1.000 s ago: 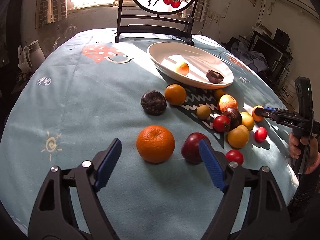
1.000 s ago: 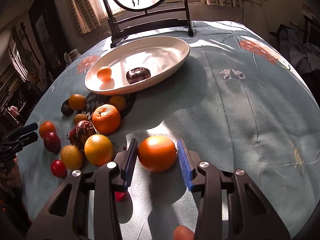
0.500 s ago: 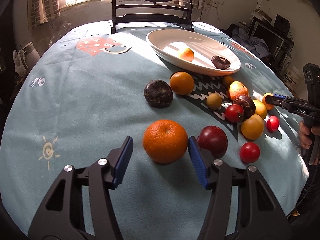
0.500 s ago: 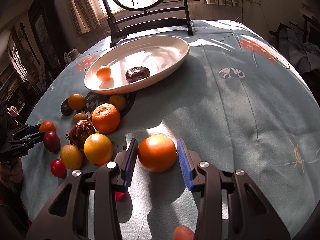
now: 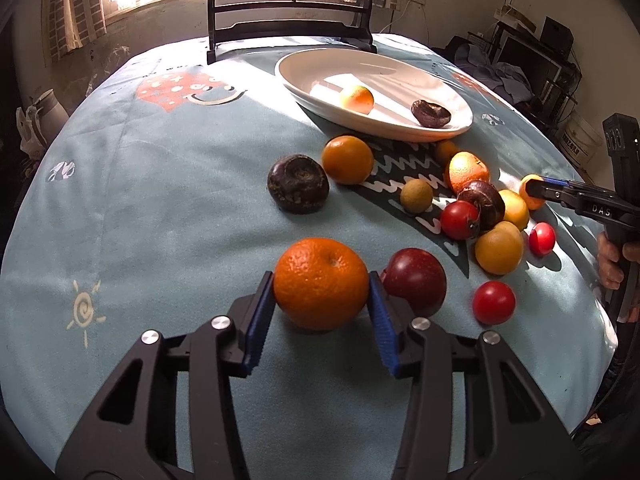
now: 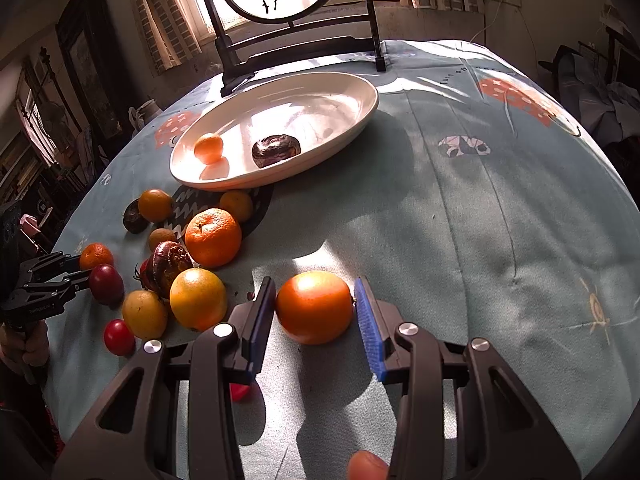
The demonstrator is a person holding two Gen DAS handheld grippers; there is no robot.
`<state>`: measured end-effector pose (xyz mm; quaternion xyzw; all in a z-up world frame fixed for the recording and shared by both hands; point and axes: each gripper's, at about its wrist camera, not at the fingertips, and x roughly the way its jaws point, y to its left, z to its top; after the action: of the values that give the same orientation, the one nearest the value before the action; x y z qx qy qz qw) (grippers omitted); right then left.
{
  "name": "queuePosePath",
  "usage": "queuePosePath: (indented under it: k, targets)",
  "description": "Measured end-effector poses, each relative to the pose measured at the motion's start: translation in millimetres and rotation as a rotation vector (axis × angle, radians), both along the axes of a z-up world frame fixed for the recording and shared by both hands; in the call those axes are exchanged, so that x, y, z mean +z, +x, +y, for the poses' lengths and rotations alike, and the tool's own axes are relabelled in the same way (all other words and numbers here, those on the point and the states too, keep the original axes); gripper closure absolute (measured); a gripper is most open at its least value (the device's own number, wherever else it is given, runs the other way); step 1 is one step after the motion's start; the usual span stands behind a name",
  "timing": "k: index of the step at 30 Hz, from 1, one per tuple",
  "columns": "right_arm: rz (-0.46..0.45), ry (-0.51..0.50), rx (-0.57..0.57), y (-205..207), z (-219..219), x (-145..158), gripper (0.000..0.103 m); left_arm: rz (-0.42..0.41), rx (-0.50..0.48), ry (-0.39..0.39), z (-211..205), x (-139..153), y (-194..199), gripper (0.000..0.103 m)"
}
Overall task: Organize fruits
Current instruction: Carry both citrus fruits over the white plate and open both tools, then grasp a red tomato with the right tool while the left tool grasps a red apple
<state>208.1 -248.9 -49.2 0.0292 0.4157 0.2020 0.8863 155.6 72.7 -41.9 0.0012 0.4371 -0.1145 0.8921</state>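
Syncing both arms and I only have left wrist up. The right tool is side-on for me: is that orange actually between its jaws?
Observer: Yes. In the right wrist view the smooth orange sits centred in the right gripper, with a blue pad close on each side.
Operator: Gripped?
Observer: Can't tell. Any gap at the pads is hairline.
Operator: Lifted?
Observer: Doesn't look it. Its shadow sits right under it on the tablecloth.
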Motion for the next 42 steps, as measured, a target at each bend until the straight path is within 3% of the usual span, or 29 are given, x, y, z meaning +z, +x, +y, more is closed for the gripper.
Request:
queuePosePath:
  k: [8, 15, 18, 22, 29, 30, 31, 32, 33, 35, 38, 42]
  targets:
    - [-0.057, 0.091, 0.05, 5, 10, 25, 0.062, -0.089, -0.013, -0.057, -5, 51, 20, 0.057]
    - [-0.12, 0.121, 0.034, 64, 30, 55, 0.062, -0.118, -0.036, -0.095, -37, 84, 102, 0.057]
    - [-0.12, 0.095, 0.006, 98, 38, 51, 0.062, -0.081, -0.015, -0.069, -50, 75, 146, 0.057]
    - [-0.049, 0.101, -0.006, 135, 40, 34, 0.062, 0.011, 0.021, -0.033, -57, 51, 191, 0.057]
    - [0.009, 0.095, -0.005, 154, 44, 15, 0.062, 0.093, 0.059, -0.021, -54, 25, 221, 0.056]
    - [0.01, 0.1, -0.003, 154, 44, 15, 0.058, 0.094, 0.062, -0.02, -54, 24, 222, 0.055]
    - [0.012, 0.103, 0.001, 154, 44, 15, 0.055, 0.091, 0.066, -0.017, -55, 25, 220, 0.044]
    - [0.014, 0.103, 0.001, 152, 44, 17, 0.052, 0.076, 0.078, -0.011, -54, 29, 216, 0.025]
    - [0.012, 0.105, 0.001, 148, 43, 20, 0.052, 0.049, 0.096, -0.004, -53, 35, 209, 0.02]
    - [-0.014, 0.117, 0.004, 134, 40, 32, 0.05, 0.011, 0.095, 0.01, -52, 48, 192, 0.016]
    - [-0.079, 0.132, 0.026, 97, 35, 53, 0.035, -0.029, 0.092, 0.03, -46, 69, 153, 0.003]
    - [-0.137, 0.071, 0.097, 27, 34, 60, 0.035, -0.081, 0.1, 0.024, -32, 81, 87, 0.002]
